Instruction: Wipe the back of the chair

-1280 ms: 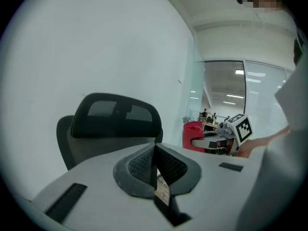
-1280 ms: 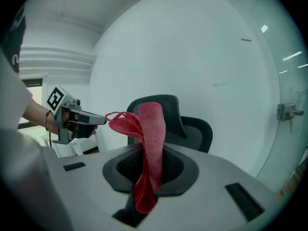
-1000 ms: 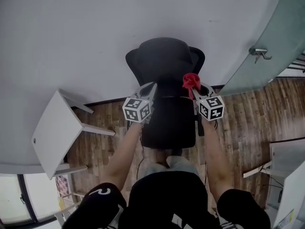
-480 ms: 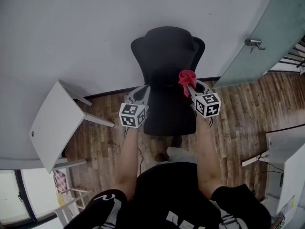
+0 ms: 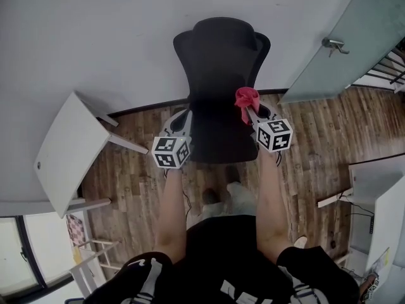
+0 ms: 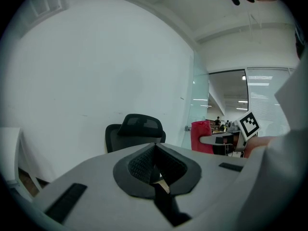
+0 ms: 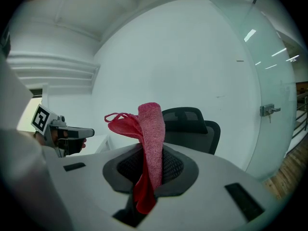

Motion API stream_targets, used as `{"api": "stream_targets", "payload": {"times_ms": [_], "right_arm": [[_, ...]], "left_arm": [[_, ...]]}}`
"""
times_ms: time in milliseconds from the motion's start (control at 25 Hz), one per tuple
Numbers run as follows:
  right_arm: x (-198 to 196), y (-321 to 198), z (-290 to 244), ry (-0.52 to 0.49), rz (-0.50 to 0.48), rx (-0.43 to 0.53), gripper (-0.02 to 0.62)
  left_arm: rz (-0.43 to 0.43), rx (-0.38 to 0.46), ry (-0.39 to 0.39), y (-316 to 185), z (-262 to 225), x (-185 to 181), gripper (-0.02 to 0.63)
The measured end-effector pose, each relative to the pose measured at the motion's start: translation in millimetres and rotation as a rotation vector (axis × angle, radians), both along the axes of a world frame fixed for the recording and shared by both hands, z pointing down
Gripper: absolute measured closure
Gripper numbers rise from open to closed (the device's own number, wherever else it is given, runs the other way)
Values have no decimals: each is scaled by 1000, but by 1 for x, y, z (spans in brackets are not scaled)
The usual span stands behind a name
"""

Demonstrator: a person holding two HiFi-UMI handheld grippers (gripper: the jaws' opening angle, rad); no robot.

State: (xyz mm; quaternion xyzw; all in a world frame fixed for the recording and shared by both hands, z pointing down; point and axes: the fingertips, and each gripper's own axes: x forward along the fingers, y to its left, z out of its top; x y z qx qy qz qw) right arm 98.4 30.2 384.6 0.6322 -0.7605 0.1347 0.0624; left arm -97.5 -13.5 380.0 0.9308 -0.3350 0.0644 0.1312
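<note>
in the head view a black chair (image 5: 221, 68) is seen standing on the wooden floor (image 5: 316, 151) at its edge against the white wall, with the backrest far from the person and the seat near. the left gripper (image 5: 181, 118) is held at the seat's left edge. the right gripper (image 5: 251, 111) is held at the seat's right edge, with a red cloth (image 5: 245, 98) raised at its tip. the cloth is apart from the backrest, so it cannot be settled whether a wiping pass is about to be made or has been made. in the left gripper view the jaws are seen pressed together with nothing between them, and the chair is seen ahead. in the right gripper view the cloth is seen pinched between the jaws, its folded end standing above them and a tail hanging below. any pass would likely be done best with that folded end laid flat on the backrest and the pinch held firm. the chair, which probably swivels, could be steadied by the closed left gripper. no brand or label can be read; only square black-and-white markers are shown on the cubes.
</note>
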Motion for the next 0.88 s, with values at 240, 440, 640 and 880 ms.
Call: {"api": "stream_targets", "payload": {"times_ms": [240, 440, 640, 880], "right_arm": [[4, 18, -3, -5, -18, 7, 526], [15, 22, -4, -5, -55, 3, 526], [41, 30, -10, -36, -80, -9, 526], [71, 40, -14, -26, -117, -17, 528]], "left_arm": [[-2, 14, -3, 21, -9, 10, 583], [-21, 24, 0, 28, -17, 29, 583], [-48, 25, 6, 38, -23, 65, 583], [-24, 31, -4, 57, -25, 119, 583]]}}
